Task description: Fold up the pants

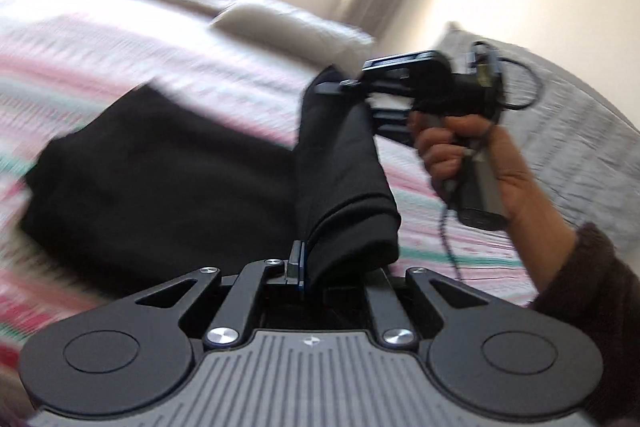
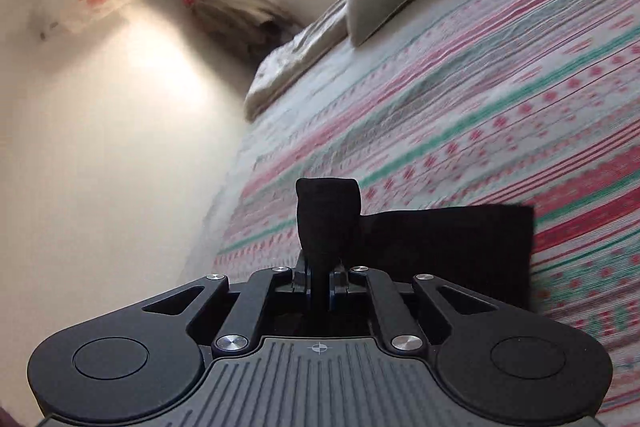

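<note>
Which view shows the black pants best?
The left wrist view: the black pants lie on the striped bedspread, one edge lifted between left gripper and right gripper. The right wrist view shows only a pinched tuft and a corner.

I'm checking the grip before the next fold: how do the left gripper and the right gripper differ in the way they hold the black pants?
The left gripper pinches a hemmed edge of the black pants, and the cloth falls to one side of its fingers; the right gripper has a bunched tuft of cloth sticking up past its fingertips. In the left wrist view the right gripper holds its corner lifted above the striped bedspread. Both are shut on the same garment.
</note>
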### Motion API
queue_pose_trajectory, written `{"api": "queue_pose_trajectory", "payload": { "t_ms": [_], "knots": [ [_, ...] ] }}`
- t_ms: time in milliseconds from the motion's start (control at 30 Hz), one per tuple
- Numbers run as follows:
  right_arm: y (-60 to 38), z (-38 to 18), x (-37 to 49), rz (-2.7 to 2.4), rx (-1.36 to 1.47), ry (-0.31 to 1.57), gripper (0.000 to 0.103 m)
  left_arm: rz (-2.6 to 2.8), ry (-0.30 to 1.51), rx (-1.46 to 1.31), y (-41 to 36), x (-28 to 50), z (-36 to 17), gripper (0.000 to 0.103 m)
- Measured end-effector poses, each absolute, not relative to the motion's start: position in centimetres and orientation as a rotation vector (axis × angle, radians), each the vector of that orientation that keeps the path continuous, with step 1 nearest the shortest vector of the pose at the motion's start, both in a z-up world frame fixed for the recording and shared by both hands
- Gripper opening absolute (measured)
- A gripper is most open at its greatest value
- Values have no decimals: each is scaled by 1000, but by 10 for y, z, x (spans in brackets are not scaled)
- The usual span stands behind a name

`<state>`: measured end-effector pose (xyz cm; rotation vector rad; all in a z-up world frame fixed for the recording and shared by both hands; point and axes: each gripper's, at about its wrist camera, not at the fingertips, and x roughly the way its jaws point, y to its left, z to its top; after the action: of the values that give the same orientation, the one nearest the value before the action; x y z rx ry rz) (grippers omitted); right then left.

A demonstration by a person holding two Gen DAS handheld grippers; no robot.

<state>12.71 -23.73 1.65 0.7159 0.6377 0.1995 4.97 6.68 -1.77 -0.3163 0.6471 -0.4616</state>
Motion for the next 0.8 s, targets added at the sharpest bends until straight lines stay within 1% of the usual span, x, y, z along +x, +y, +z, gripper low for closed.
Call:
{"api": "queue_pose_trajectory", "payload": {
  "t_ms": [133,233,300,333,367,400,433,467,500,533,567,667,733,800],
  "knots": [
    [-205,-8,147,199,638,697,11,-421,715,-348,82,55,-31,8],
    [-192,-18,154,199,587,717,13,-424,726,-314,83,55,-32,13],
    [-187,-20,157,197,565,720,13,-476,757,-242,73,62,-22,23],
    [-186,-21,158,199,559,719,14,-503,767,-199,71,64,-17,26],
    [-185,-22,158,201,556,723,18,-513,762,-173,73,64,-11,37],
    [-184,-22,158,202,558,732,21,-531,755,-150,76,67,-6,54],
    [-186,-22,160,205,567,745,28,-544,738,-135,78,69,0,60],
    [-187,-22,159,213,579,756,40,-558,717,-126,83,70,4,65],
    [-188,-20,155,225,588,758,48,-588,705,-120,92,69,6,67],
    [-188,-15,150,235,589,748,63,-616,702,-122,94,72,9,68],
    [-190,-11,145,241,575,734,65,-636,707,-133,95,77,10,69],
    [-191,1,132,238,511,735,65,-646,738,-205,99,96,5,69],
    [-191,2,123,226,471,748,66,-634,768,-255,97,111,1,68],
    [-190,-1,116,214,428,770,69,-616,782,-279,104,122,1,68]
  ]
}}
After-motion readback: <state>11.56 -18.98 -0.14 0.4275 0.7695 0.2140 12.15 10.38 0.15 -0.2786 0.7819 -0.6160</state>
